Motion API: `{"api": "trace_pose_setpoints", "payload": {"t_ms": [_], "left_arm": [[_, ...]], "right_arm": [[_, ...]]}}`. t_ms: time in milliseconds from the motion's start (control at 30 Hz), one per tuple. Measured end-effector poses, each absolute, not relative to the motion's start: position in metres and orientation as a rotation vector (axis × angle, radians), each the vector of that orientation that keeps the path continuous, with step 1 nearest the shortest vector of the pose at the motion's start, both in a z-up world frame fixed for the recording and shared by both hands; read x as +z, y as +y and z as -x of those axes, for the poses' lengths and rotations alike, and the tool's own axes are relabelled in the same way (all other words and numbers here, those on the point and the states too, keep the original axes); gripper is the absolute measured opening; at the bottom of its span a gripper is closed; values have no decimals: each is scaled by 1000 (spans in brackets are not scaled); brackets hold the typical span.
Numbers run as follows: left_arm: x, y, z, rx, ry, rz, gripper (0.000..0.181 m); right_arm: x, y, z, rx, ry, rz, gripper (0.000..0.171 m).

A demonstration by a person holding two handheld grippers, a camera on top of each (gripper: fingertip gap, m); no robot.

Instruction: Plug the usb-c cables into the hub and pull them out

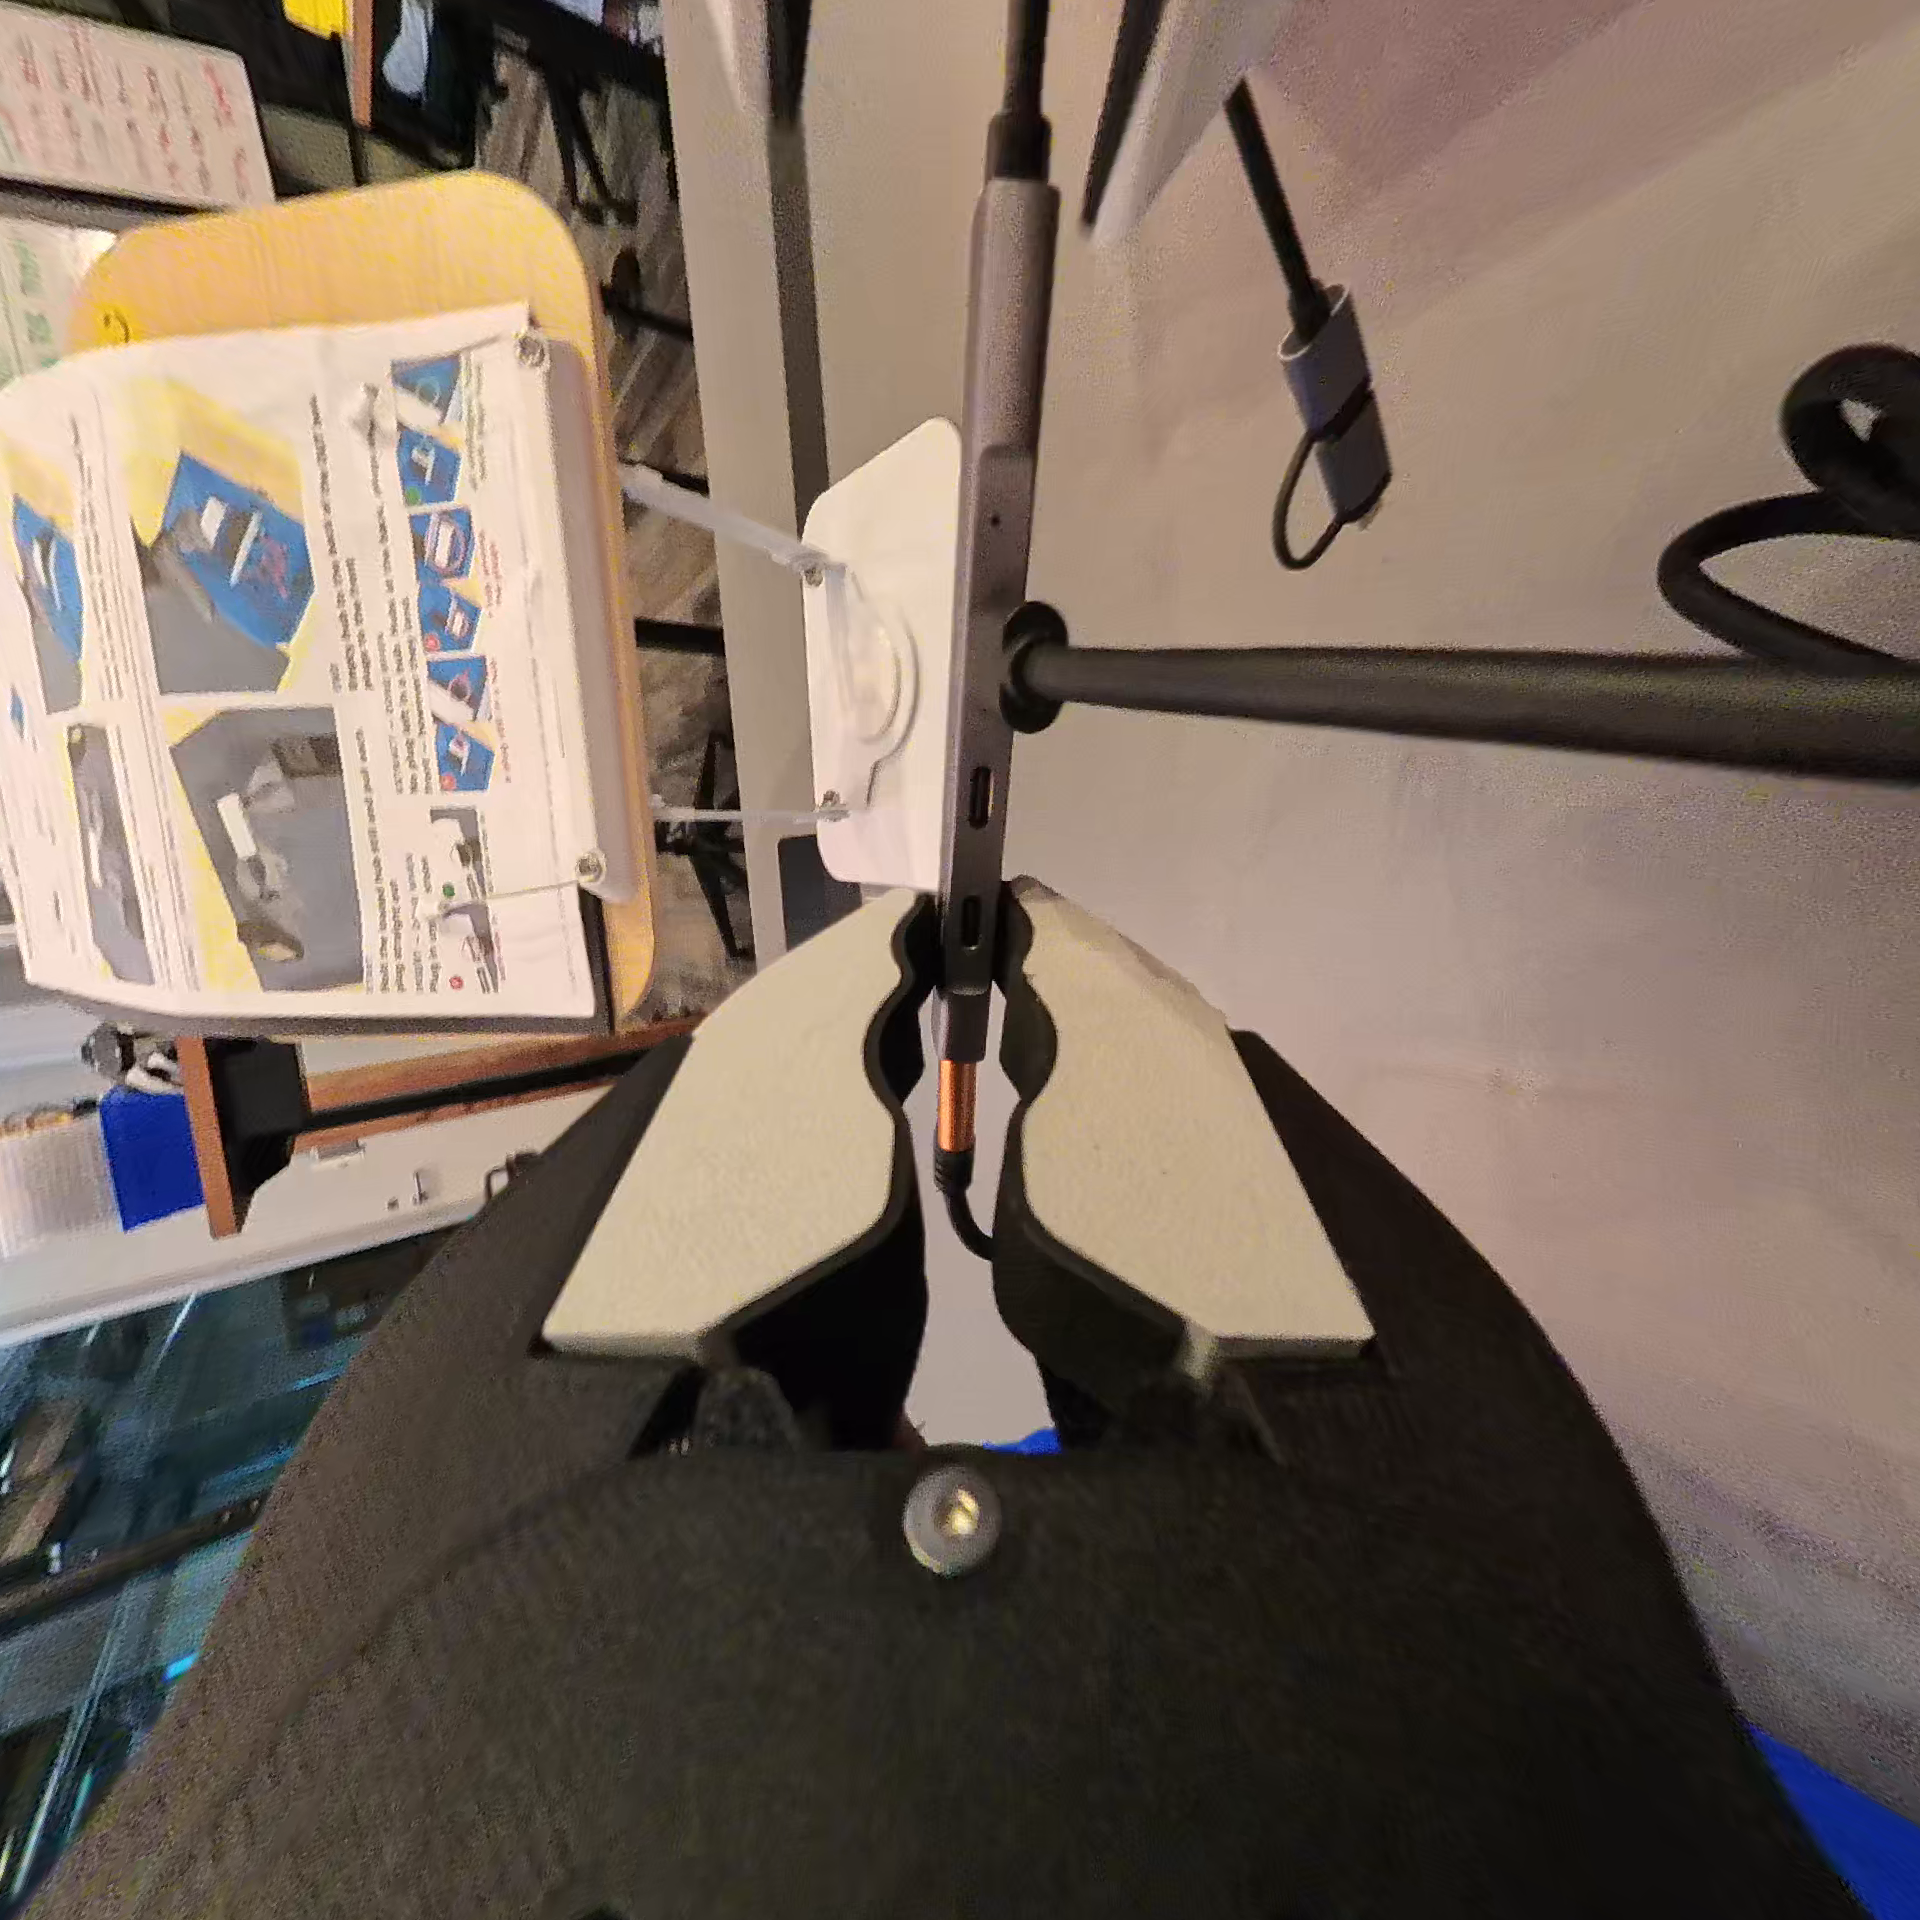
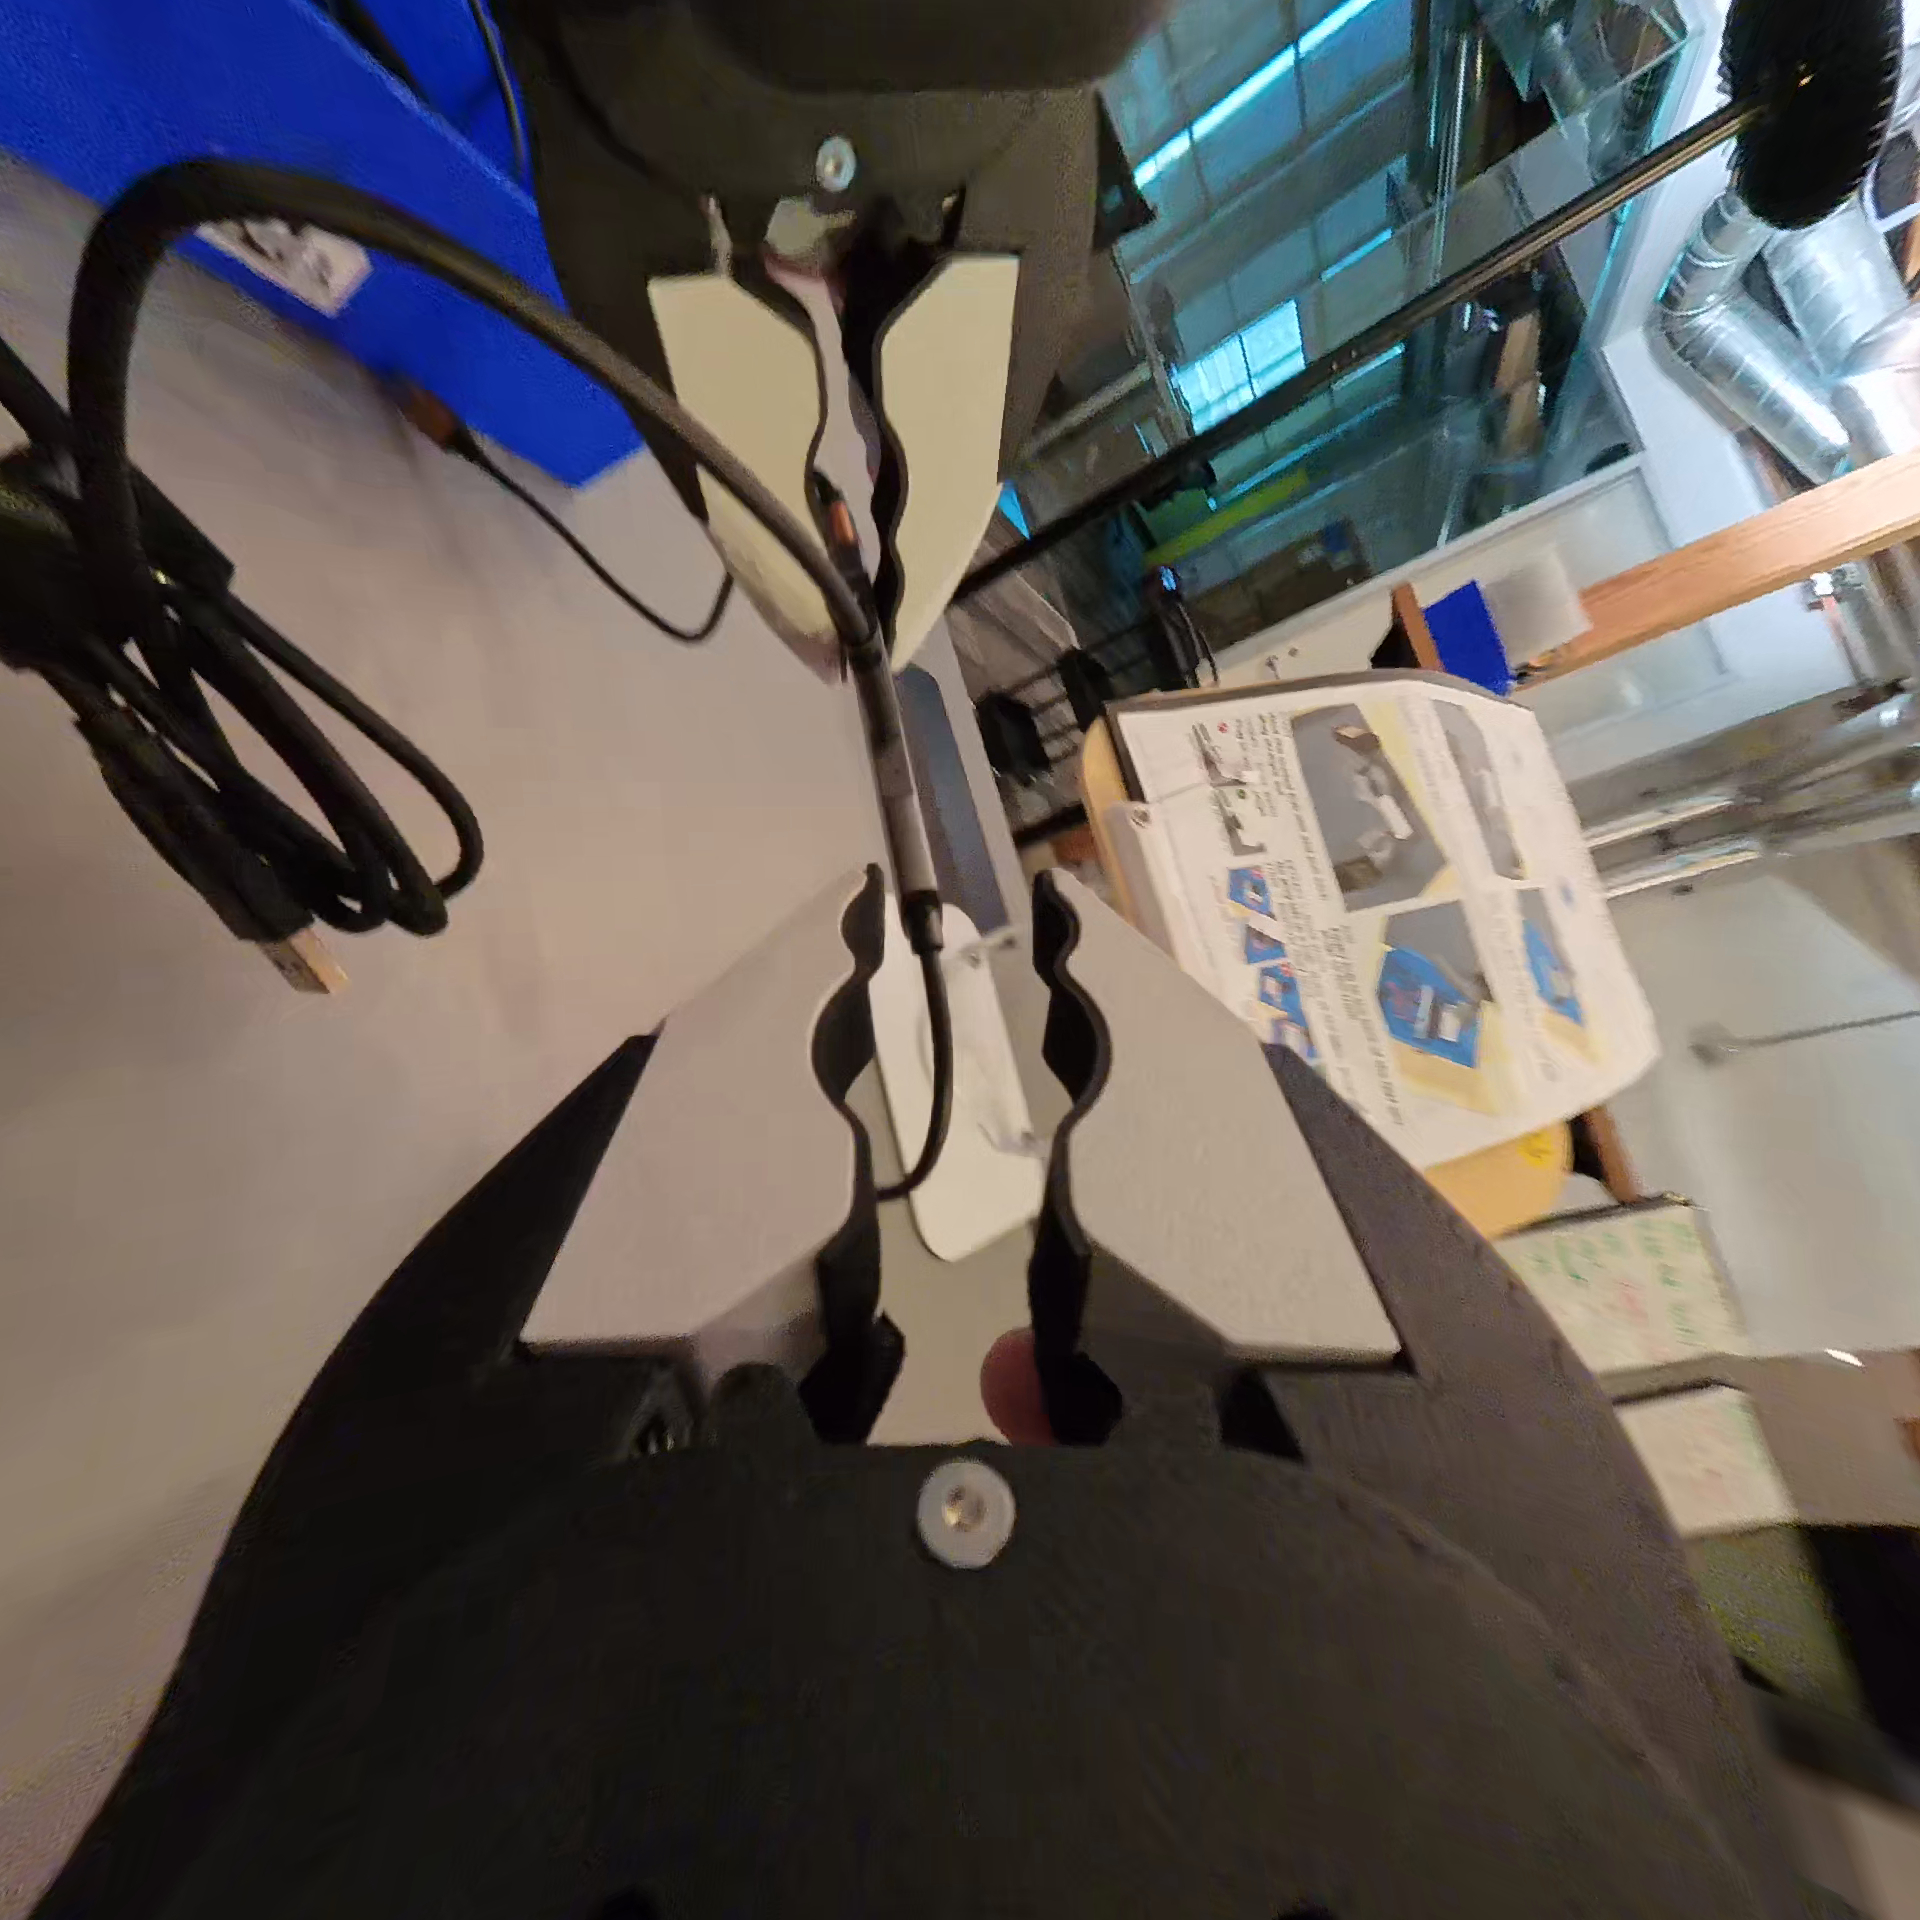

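Left wrist view: the left tool (image 1: 961, 940) is clenched on the near end of the slim grey hub (image 1: 987, 644), which stands on edge over the pale tabletop (image 1: 1455, 1039). A thick black cable (image 1: 1455, 691) is seated in the hub's side; two small ports nearer the tool are vacant. A copper-collared plug (image 1: 956, 1101) with a thin black lead leaves the hub's end between the fingers (image 1: 769, 1122). A second small grey adapter (image 1: 1335, 395) lies well apart on the tabletop, and a printed sheet on a stand (image 1: 301, 665) sits beyond the edge. Judged from this, the hub is light, stiff and smooth, so it may twist or slip under insertion force; the flat faces near the end give the firmest hold, as here.

Right wrist view: the right tool (image 2: 961, 904) is released, its fingers (image 2: 727, 1122) apart and grasping nothing, aimed along the hub (image 2: 904, 831) toward the left tool (image 2: 868, 582). Only this view shows the coiled black cables (image 2: 260, 831) with a free metal plug lying on the tabletop (image 2: 520, 1039), and a blue box (image 2: 312, 208) behind. The cables look limp; the rigid plug shell, not the cord, is the likely place to grip. The vacant ports show only in the left view
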State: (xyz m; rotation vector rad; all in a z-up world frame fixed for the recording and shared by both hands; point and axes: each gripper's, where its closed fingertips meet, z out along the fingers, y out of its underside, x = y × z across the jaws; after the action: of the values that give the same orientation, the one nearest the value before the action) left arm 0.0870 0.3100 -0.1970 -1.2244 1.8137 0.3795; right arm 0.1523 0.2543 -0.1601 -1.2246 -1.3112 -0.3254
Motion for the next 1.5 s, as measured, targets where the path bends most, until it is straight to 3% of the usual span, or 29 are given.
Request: {"api": "trace_pose_setpoints", "payload": {"t_ms": [167, 367, 667, 833, 1100, 1233, 1367, 1500], "left_arm": [[-193, 312, -88, 416, 1781, 1323, 10], [-187, 295, -97, 442, 1795, 1345, 9], [-171, 282, -103, 269, 1776, 1303, 15], [-140, 263, -102, -12, 1726, 1251, 32], [-64, 290, -51, -167, 1470, 1234, 25], [-86, 334, -18, 165, 1515, 1235, 30], [-129, 328, -38, 106, 1667, 1220, 42], [-145, 314, -69, 74, 1759, 1125, 44]], "right_arm": [[-167, 262, -149, -551, -1384, 1194, 25], [-180, 283, -151, -724, -1411, 1204, 10], [-175, 284, -152, -437, -1296, 1264, 7], [-173, 285, -153, -296, -1249, 1289, 7], [-159, 286, -158, -62, -1157, 1296, 7], [-153, 284, -156, 43, -1144, 1286, 7], [-156, 282, -147, 92, -1199, 1283, 7], [-167, 288, -143, 75, -1239, 1321, 7]]}}
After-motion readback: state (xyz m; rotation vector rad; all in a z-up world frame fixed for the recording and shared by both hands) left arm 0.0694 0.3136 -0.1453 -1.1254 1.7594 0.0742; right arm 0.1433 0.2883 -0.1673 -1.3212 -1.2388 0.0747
